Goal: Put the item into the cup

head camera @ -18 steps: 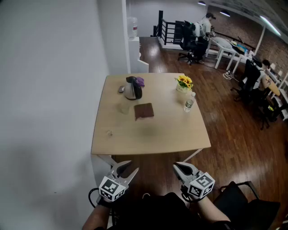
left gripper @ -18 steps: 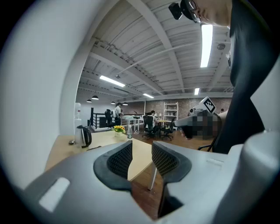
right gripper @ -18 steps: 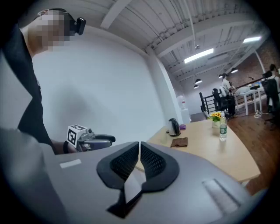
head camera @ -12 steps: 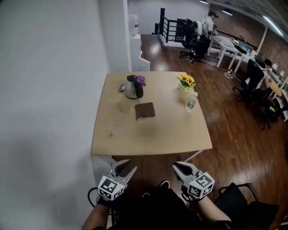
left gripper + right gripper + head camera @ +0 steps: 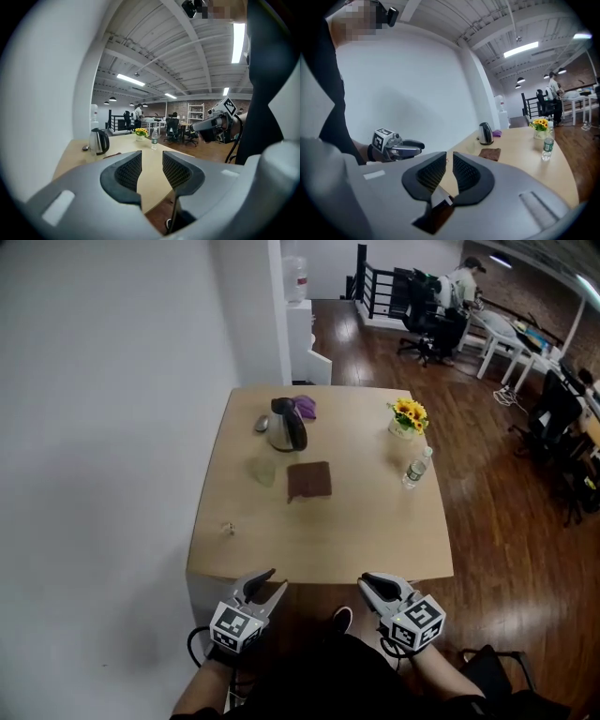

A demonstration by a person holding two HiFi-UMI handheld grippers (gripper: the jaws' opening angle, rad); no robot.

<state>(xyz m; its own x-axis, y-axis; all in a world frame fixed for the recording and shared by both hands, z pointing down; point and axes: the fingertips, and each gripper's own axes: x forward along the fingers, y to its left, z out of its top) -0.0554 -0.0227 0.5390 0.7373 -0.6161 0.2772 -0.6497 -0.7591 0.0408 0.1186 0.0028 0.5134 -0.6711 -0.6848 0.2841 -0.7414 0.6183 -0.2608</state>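
A translucent cup (image 5: 263, 471) stands on the wooden table (image 5: 375, 540), just in front of a steel kettle (image 5: 287, 425). A tiny pale item (image 5: 228, 528) lies alone near the table's left edge. My left gripper (image 5: 277, 579) hangs at the near edge, open and with nothing between its jaws (image 5: 152, 157). My right gripper (image 5: 366, 579) is level with it, further right. Its jaws stand a narrow gap apart and hold nothing (image 5: 449, 157). Both grippers are well short of the cup and the item.
A brown cloth (image 5: 309, 481) lies mid-table. A purple thing (image 5: 305, 408) and a small grey object (image 5: 262, 424) sit by the kettle. Sunflowers (image 5: 408, 416) and a water bottle (image 5: 416, 468) stand at the right. A white wall runs along the left; office chairs and people are far behind.
The table has drawn closer in the head view, and both grippers now hang at its near edge. Their jaws look unchanged.
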